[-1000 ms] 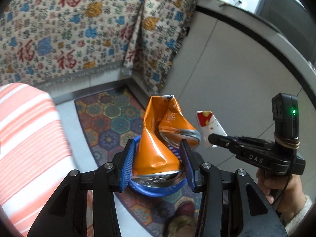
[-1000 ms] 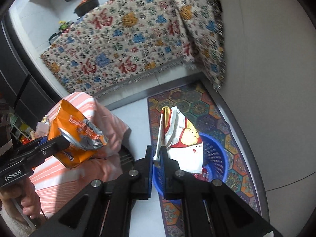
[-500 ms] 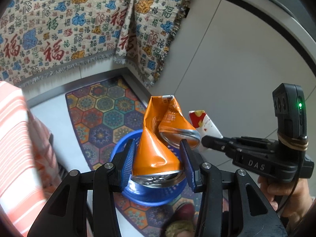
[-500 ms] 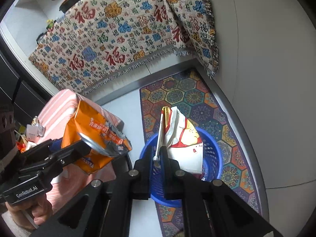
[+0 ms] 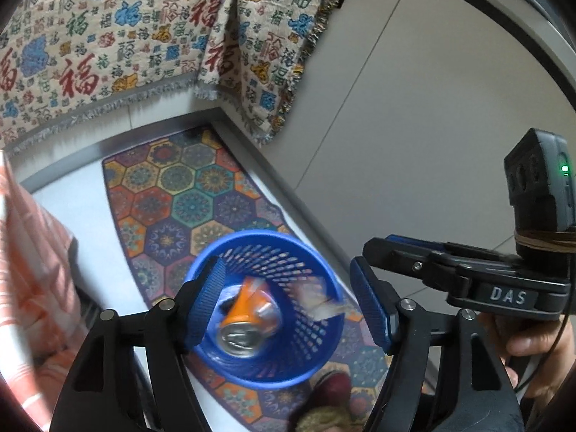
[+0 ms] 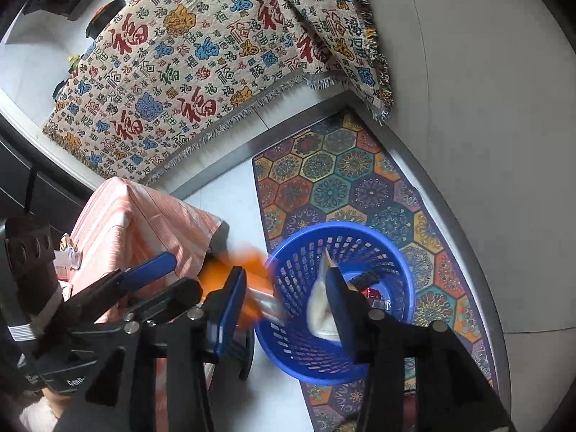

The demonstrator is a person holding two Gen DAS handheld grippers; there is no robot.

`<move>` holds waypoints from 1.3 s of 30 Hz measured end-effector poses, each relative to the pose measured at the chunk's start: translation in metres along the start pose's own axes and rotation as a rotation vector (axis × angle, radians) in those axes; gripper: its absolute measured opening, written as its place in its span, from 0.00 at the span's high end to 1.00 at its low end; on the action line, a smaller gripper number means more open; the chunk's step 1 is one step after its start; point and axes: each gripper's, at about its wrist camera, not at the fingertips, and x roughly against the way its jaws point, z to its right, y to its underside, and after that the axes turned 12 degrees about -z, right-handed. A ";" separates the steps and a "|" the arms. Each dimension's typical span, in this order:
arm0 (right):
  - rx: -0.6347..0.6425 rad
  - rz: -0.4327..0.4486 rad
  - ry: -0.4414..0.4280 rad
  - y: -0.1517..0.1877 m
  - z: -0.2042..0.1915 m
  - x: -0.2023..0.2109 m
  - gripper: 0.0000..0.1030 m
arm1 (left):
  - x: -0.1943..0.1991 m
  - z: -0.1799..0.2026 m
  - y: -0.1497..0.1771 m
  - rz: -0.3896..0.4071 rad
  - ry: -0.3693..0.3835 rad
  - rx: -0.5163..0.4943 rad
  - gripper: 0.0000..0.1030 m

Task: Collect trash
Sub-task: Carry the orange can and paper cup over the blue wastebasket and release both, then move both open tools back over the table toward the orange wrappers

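A blue mesh basket stands on a patterned floor mat. My left gripper is open above it; the orange snack bag, blurred, falls inside the basket. In the right wrist view the same orange bag is a blur at the basket's left rim. My right gripper is open over the basket; the white and red wrapper, blurred, drops inside. It also shows as a pale blur in the left wrist view. The right gripper shows open there too.
A hexagon-patterned mat lies along a grey cabinet wall. A patterned cloth hangs over the counter behind. A pink striped covered stool stands left of the basket. A foot is near the basket.
Both grippers opened. The orange bag left the left gripper and the white and red wrapper left the right gripper; both fall into the blue basket. Both cameras tipped further down.
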 end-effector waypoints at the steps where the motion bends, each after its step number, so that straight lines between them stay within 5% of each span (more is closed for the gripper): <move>1: 0.005 0.007 0.003 0.000 -0.001 0.001 0.54 | 0.000 0.000 -0.001 0.003 0.003 0.003 0.29; 9: 0.103 0.167 0.125 0.007 -0.027 0.040 0.54 | 0.059 0.005 0.018 0.089 0.009 -0.008 0.27; 15: 0.236 0.365 0.233 0.025 -0.086 0.080 0.49 | 0.136 -0.011 0.069 0.148 -0.061 -0.016 0.19; 20: 0.335 0.447 0.237 0.046 -0.149 0.084 0.45 | 0.181 -0.057 0.130 0.133 -0.160 0.075 0.15; 26: 0.470 0.411 0.156 0.084 -0.239 0.055 0.44 | 0.212 -0.135 0.200 0.102 -0.313 0.189 0.15; 33: 0.639 0.211 0.076 0.137 -0.344 -0.021 0.44 | 0.245 -0.230 0.264 0.110 -0.427 0.378 0.15; 39: 0.734 0.044 0.083 0.166 -0.399 -0.080 0.44 | 0.260 -0.266 0.296 0.113 -0.490 0.456 0.15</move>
